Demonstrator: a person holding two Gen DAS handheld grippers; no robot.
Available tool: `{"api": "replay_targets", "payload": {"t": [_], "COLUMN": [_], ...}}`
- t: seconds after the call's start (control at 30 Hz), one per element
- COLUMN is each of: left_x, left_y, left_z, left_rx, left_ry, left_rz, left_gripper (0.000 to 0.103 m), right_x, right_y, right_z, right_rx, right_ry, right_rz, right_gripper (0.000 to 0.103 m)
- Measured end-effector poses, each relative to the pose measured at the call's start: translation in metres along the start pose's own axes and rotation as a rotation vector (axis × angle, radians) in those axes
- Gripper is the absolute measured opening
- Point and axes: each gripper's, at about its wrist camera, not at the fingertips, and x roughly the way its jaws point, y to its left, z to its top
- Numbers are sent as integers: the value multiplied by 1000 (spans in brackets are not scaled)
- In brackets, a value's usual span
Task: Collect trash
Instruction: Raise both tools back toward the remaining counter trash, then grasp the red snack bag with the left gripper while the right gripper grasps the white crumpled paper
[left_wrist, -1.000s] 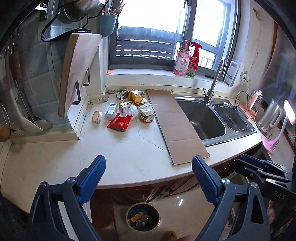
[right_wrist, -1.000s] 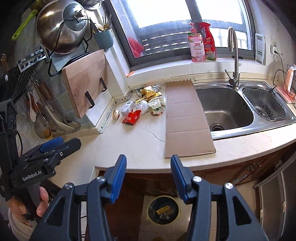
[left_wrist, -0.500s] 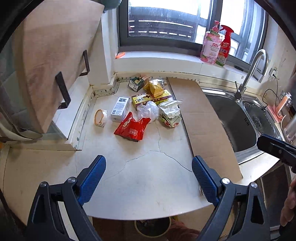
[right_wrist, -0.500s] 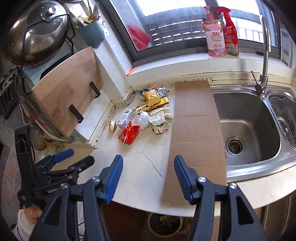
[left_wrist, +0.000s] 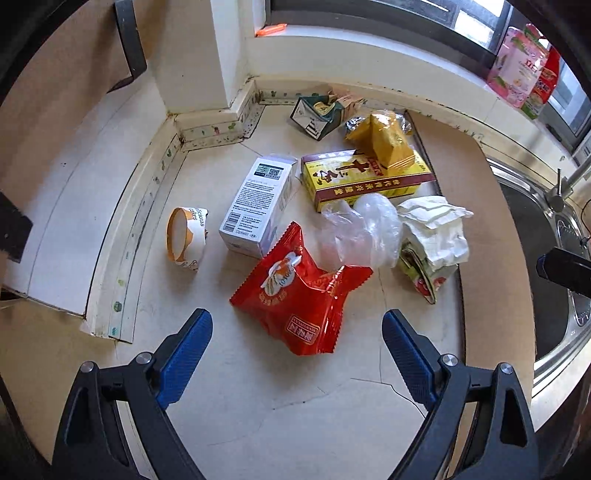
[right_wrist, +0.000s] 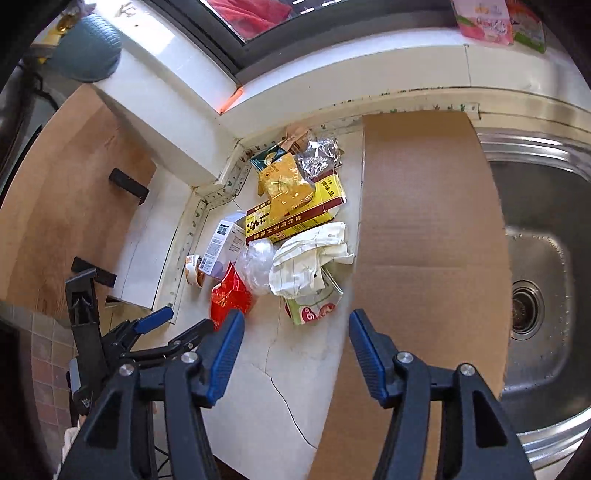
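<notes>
Both grippers have been brought closer; the spread, empty left gripper (left_wrist: 295, 332) is lined up on the red wrapper (left_wrist: 301, 295) at twelve o'clock, to be pinched next.

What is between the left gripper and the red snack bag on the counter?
Nothing visible is. The left gripper is open, and the red snack bag lies just ahead of its fingertips, with only bare counter between. The clear plastic bag and white box touch the bag's far side, not the near one.
</notes>
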Motion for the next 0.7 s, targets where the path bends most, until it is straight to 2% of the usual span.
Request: {"api": "replay_targets", "payload": {"t": [0.2,0.37,0.5,0.63,0.7], "left_x": [30,46,56,60,60], "left_y": [8,15,18,19,19], "left_z": [9,13,17,17,17], "left_rx": [-30,-69,-99,-115,-123], "left_ry": [47,69,89,91,86], "left_rz": [6,-9,-29,-34,-43], "left_gripper": [90,84,73,70,59], "right_x": [52,84,99,109,113], "right_y": [-12,-25,-27,-27,-25], "right_z": [35,46,49,51,52], "right_rx": [63,154,187,211,209], "right_ry": [74,149,178,185,184], "right_rz": [10,52,83,97,96], "right_gripper": [59,59,59,59,59]}}
